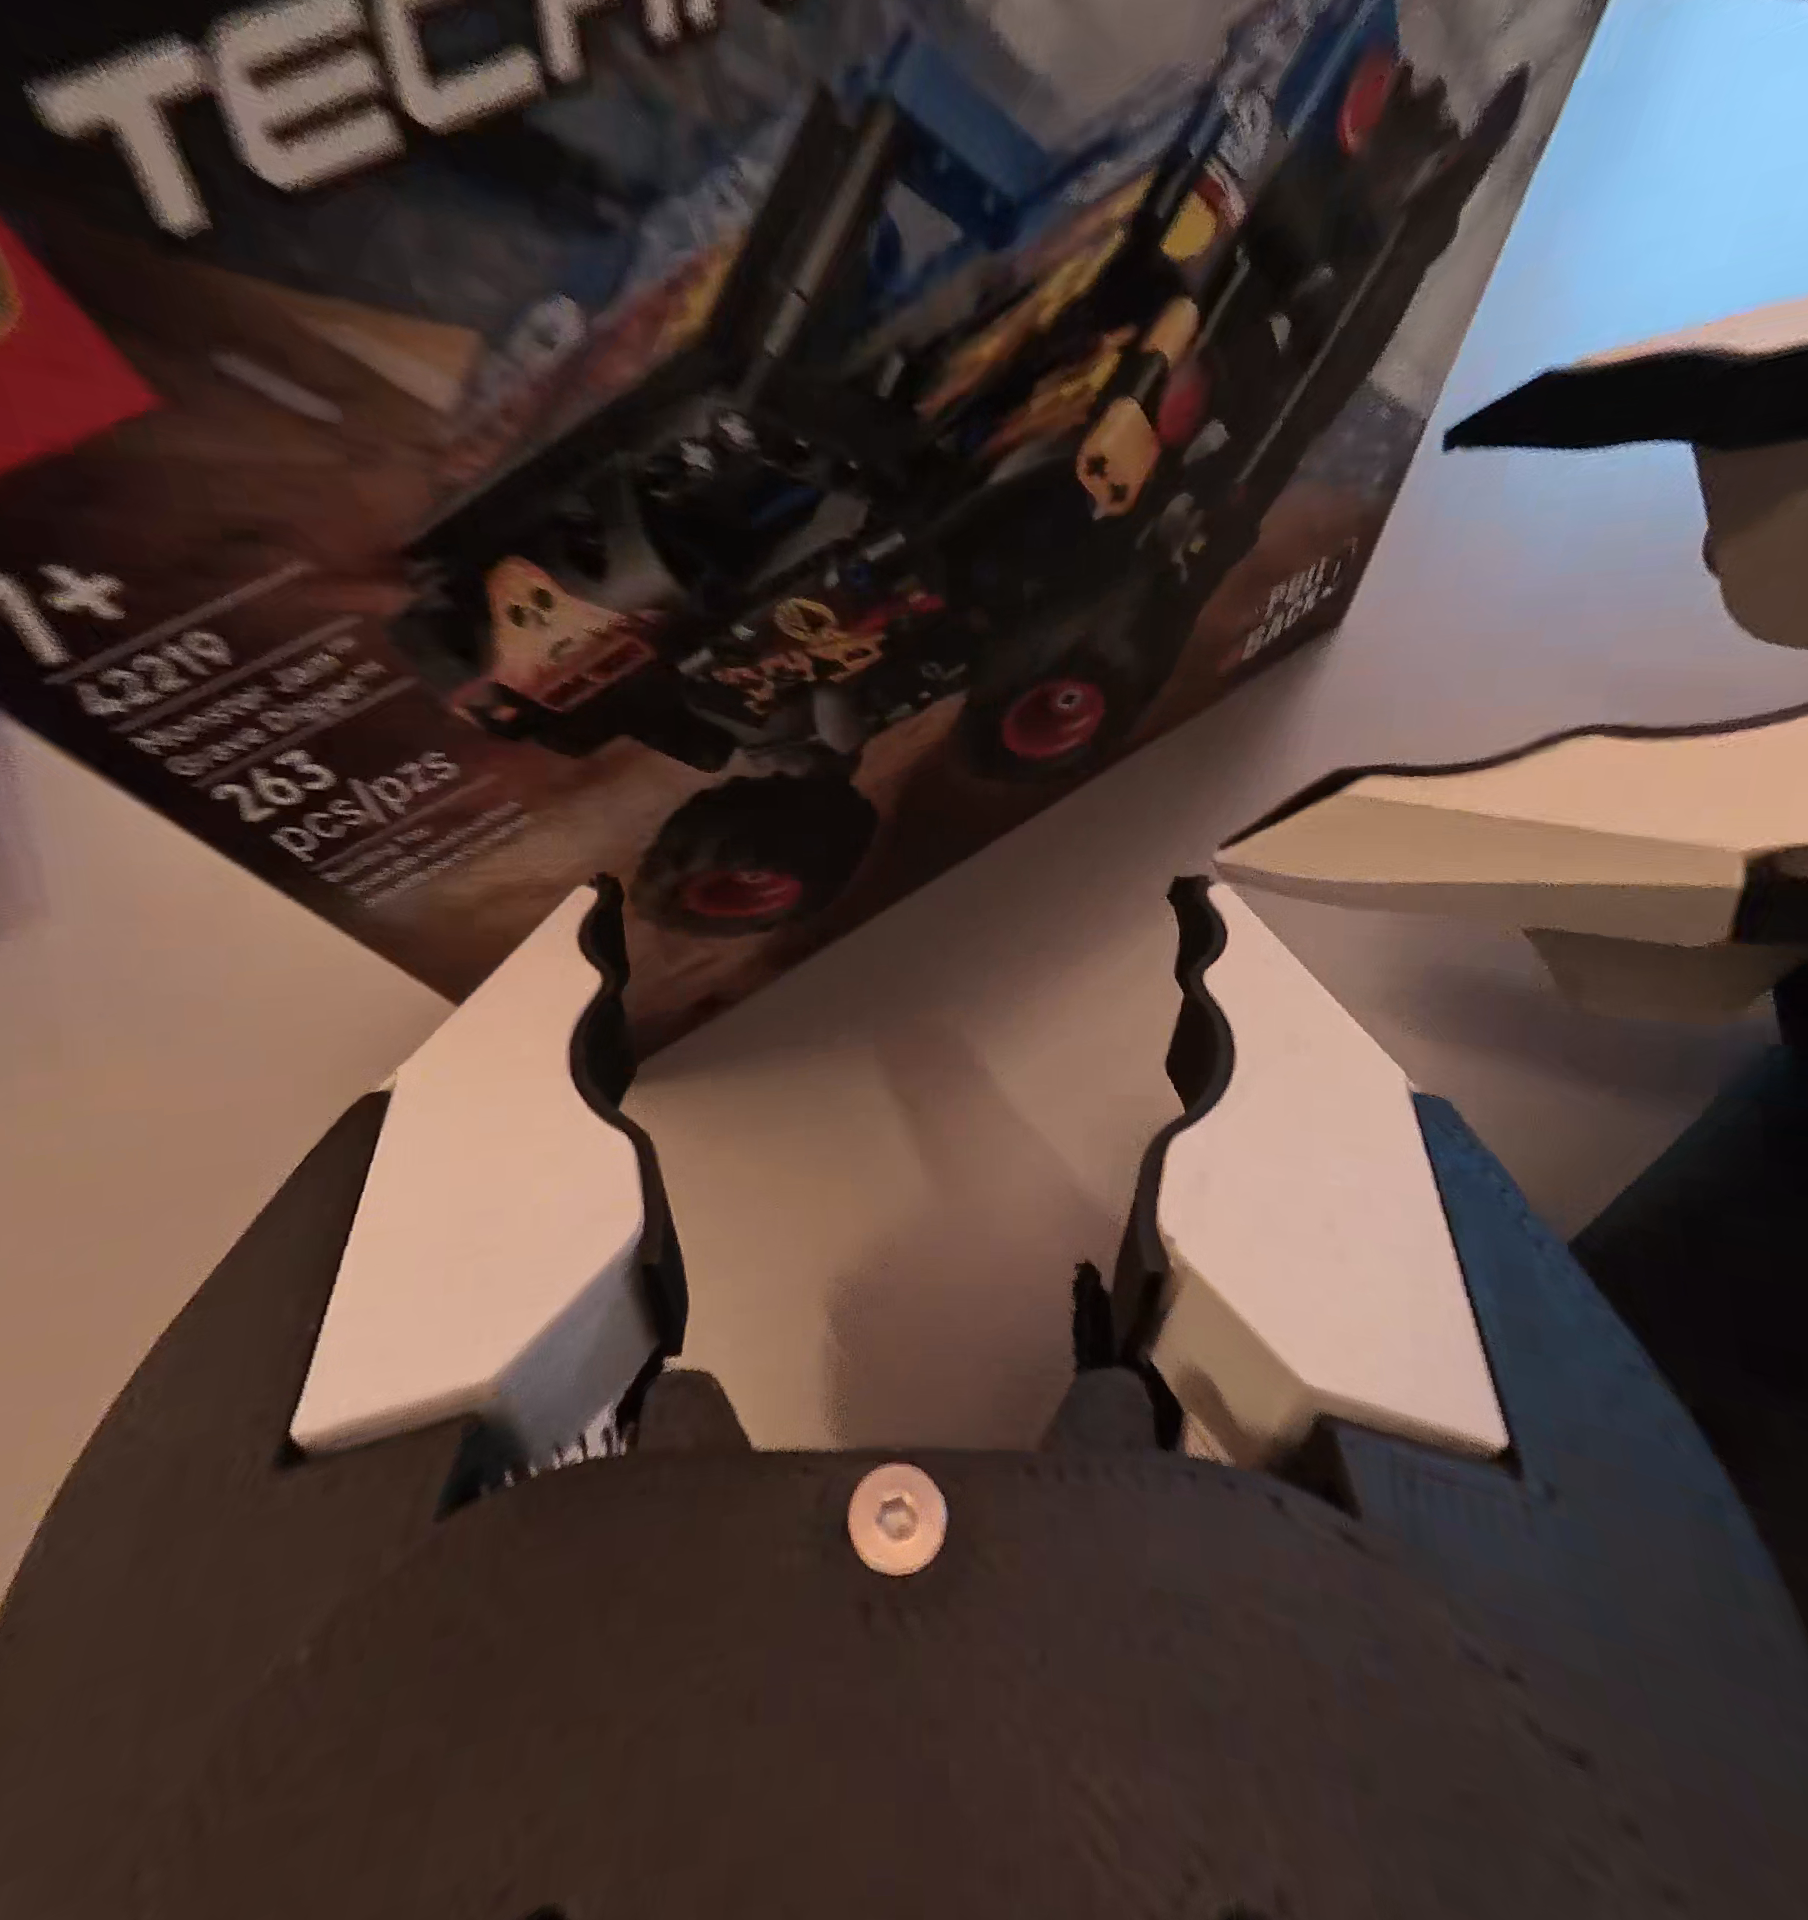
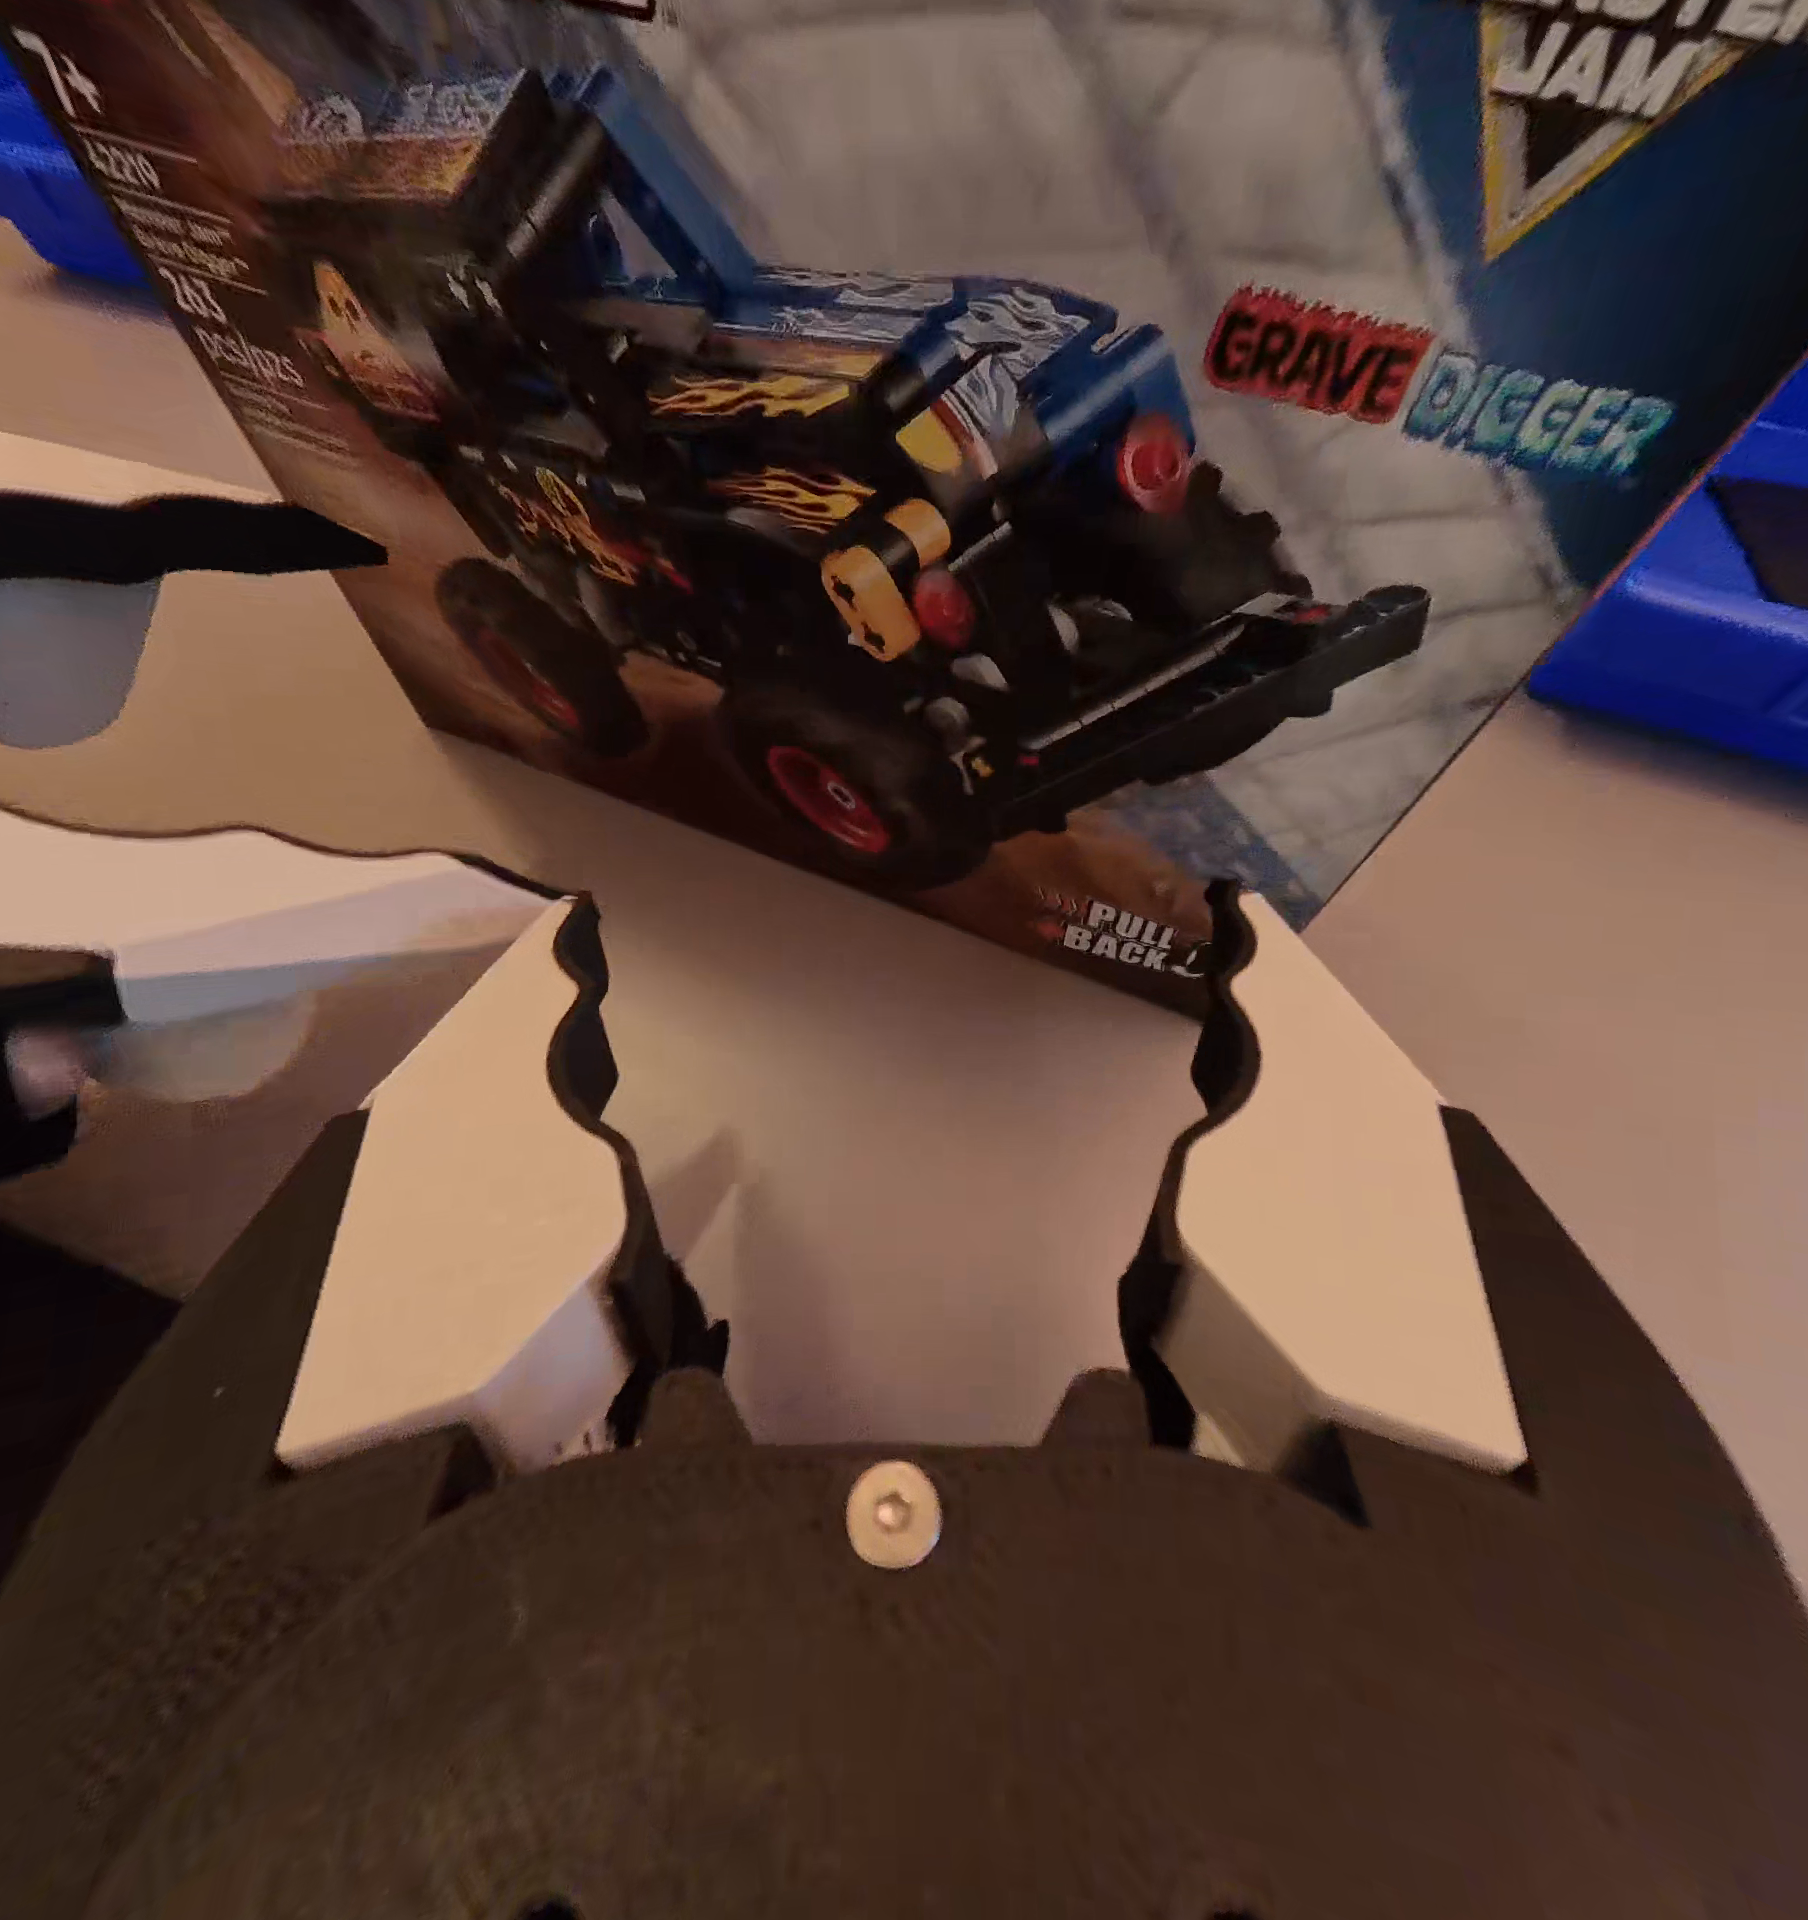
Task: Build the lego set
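A lego set box (image 1: 775,416) printed with a black and blue monster truck stands upright on the white table (image 1: 931,1143), just ahead of both grippers. It also shows in the right wrist view (image 2: 879,468). My left gripper (image 1: 895,894) is open and empty, its tips close to the box's lower edge. My right gripper (image 2: 905,904) is open and empty, its right tip near the box's lower right corner. The right gripper's fingers (image 1: 1502,873) show at the right of the left wrist view; the left gripper's fingers (image 2: 152,540) show at the left of the right wrist view.
A blue bin (image 2: 1710,644) sits on the table to the right of the box. Another blue bin (image 2: 6,135) is behind the box at the far left. A thin dark cable (image 1: 1658,727) runs across the table near the other gripper.
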`<state>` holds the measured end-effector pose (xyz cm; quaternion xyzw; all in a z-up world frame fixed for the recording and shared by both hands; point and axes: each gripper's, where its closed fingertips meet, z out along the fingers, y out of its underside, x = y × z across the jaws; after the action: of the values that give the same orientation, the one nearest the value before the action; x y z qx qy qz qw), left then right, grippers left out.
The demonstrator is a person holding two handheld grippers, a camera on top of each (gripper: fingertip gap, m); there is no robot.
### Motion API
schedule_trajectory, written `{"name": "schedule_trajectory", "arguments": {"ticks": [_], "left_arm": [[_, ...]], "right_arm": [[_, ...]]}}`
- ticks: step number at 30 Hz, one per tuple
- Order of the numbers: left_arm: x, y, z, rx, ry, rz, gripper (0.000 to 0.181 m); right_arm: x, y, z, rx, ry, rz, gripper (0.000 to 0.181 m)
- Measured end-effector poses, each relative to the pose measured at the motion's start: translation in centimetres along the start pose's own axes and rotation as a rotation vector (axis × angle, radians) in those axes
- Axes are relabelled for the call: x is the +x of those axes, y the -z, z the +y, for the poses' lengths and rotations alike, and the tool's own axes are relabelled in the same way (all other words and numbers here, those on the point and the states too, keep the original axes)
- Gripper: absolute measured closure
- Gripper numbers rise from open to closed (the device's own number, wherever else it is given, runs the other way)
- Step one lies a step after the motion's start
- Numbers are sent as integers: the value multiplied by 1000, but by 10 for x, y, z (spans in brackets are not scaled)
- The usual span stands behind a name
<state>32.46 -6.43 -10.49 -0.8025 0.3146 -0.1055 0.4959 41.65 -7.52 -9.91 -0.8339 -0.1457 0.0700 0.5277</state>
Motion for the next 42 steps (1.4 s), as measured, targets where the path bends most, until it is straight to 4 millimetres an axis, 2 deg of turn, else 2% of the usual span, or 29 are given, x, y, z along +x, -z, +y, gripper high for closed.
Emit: {"name": "schedule_trajectory", "arguments": {"ticks": [3,4,5,11,13,14,20,24,26,28,31,32,34,36,39,40,42], "left_arm": [[7,-8,13,-35,-25,1,87],[7,-7,12,-33,-30,-4,90],[7,-4,6,-4,-31,-3,102],[15,0,4,13,-72,41,164],[16,-1,6,6,-93,47,181],[18,-2,8,-5,-97,56,181],[19,-3,10,-11,-91,69,181],[8,4,3,23,-52,43,176],[0,7,0,36,-12,42,170],[-9,8,-3,31,3,34,170],[-16,5,-4,8,24,51,172],[-18,3,-3,-3,29,54,172],[-20,-3,-2,-21,33,58,170],[-22,-11,1,-59,31,55,158],[-23,-19,-2,-78,33,65,160],[-26,-21,-3,-82,30,57,159],[-31,-25,-5,-91,17,40,159]], "right_arm": [[-3,2,-5,27,9,7,80],[-5,3,-5,31,2,-2,85],[-5,3,-5,31,3,-3,90],[-12,5,-5,38,14,-51,152],[-14,5,-5,40,20,-55,175],[-15,5,-4,38,27,-62,181],[-16,4,-3,30,18,-76,181],[-14,8,-8,55,11,-85,181],[-7,12,-12,73,10,-98,172],[10,17,-20,98,-8,-104,166],[43,19,-29,91,-8,-105,133],[56,17,-31,78,-3,-95,127],[67,10,-36,56,6,-160,118],[79,-1,-38,20,29,-215,95],[80,-16,-45,4,31,-389,87],[74,-20,-43,-13,42,-452,92],[68,-27,-39,-46,74,-484,88]]}}
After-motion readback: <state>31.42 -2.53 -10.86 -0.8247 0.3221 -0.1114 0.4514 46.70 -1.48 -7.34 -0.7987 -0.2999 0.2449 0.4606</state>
